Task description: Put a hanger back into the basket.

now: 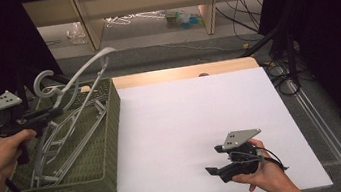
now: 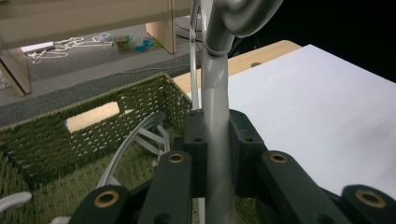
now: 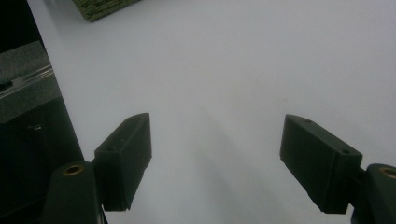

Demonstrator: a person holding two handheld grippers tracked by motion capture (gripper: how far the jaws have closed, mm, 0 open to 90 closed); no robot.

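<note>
At the table's left edge, a woven green basket (image 1: 108, 135) holds a loose tangle of grey plastic hangers (image 1: 59, 147), their bars crossing one another and leaning on the basket's walls. Above that pile the left gripper (image 1: 57, 112) pinches one grey hanger (image 1: 80, 76) by its neck, its jaws pressed tight on the plastic; the hanger is lifted partly clear of the basket, its hook curling over the far left corner and one arm arching up past the far rim. From the left gripper view, the clamped neck (image 2: 217, 121) rises straight between the black pads, with the basket's weave and another hanger's curve (image 2: 135, 144) just below.

To the right, a white sheet (image 1: 197, 122) covers the tabletop, bare wood showing along its far edge (image 1: 180, 73). Near the front right, well apart from the basket, the right gripper (image 1: 213, 171) rests low over the sheet, its jaws spread wide with nothing between them.

Beyond the table lie grey floor, pale wooden furniture legs, scattered clutter, and black cables at the right.
</note>
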